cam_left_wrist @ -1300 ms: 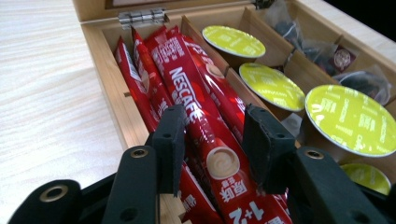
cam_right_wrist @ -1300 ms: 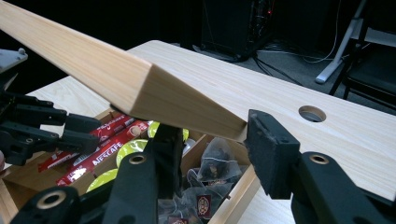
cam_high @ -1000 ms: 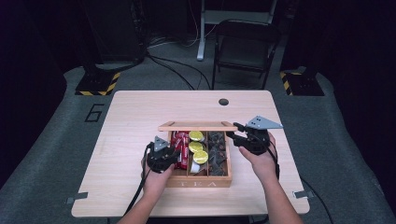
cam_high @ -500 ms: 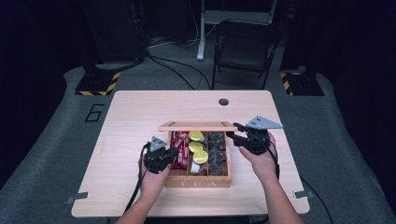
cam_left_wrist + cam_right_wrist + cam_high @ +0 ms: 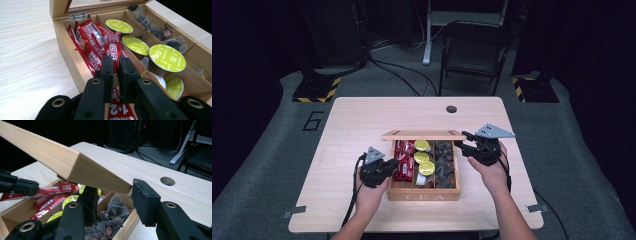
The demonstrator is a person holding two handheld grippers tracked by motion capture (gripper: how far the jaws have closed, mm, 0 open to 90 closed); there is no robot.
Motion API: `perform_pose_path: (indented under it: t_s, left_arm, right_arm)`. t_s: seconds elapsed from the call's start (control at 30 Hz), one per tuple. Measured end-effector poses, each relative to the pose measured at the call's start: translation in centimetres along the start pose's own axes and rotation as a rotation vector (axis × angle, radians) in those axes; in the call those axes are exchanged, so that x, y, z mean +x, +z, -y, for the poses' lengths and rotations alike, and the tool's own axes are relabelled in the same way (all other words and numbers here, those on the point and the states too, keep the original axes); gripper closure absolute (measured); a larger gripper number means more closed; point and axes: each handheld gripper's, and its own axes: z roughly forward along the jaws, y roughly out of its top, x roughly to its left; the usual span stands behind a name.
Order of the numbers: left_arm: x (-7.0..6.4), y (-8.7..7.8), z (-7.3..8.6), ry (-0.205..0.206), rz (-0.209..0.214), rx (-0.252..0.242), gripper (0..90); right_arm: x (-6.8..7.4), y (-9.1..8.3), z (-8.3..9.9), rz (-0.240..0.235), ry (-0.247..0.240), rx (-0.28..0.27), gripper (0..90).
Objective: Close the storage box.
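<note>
- While sitting on the pale wooden table [image 5: 362, 120], the wooden tea box [image 5: 424, 196] is standing open near the person's edge, its lid [image 5: 62, 162] raised at the far side.
- Beyond the table, a dark folding chair [image 5: 474, 50] is standing on the grey floor, well apart from the work.
- Inside the box, red coffee sachets [image 5: 87, 41] are filling the left compartment, yellow-green capsules [image 5: 167, 57] are lying in the middle one, and clear tea bags [image 5: 112, 213] are crowding the right one.
- The compartment's wooden wall is rising just beside the packed sachets, hemming them in.
- The right gripper [image 5: 113, 202] is reaching around the lid's right end; its jaws are standing wide apart on either side of the corner, and whether they are pressing on it is not clear.
- The left gripper [image 5: 115, 75] is clamping its jaws tight on one red sachet [image 5: 113, 53], which is sticking up from the left compartment above the others.
</note>
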Motion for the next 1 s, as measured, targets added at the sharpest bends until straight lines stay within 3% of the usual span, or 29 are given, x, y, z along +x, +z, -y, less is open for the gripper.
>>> perform_pose_path:
  t_s: [0.27, 0.47, 0.6, 0.8, 1.0]
  left_arm:
    - [0.6, -1.8, -0.3, 0.018, 0.002, -0.008, 84.2]
    - [0.8, -1.5, 0.0, 0.016, 0.006, 0.013, 86.6]
    - [0.6, -1.4, 0.0, 0.041, 0.001, 0.026, 86.9]
    - [0.8, -0.5, 0.5, 0.03, 0.037, 0.123, 77.6]
    - [0.3, -0.3, 0.6, 0.035, 0.04, 0.126, 81.6]
  right_arm:
    - [0.1, 0.0, 0.0, 0.007, 0.004, 0.0, 56.4]
    - [0.1, 0.0, 0.0, 0.006, 0.004, 0.001, 56.4]
    - [0.0, 0.0, 0.0, 0.006, 0.003, 0.001, 56.3]
    - [0.1, 0.0, 0.0, 0.006, 0.001, 0.002, 56.4]
    - [0.1, 0.0, 0.0, 0.007, 0.002, 0.002, 56.4]
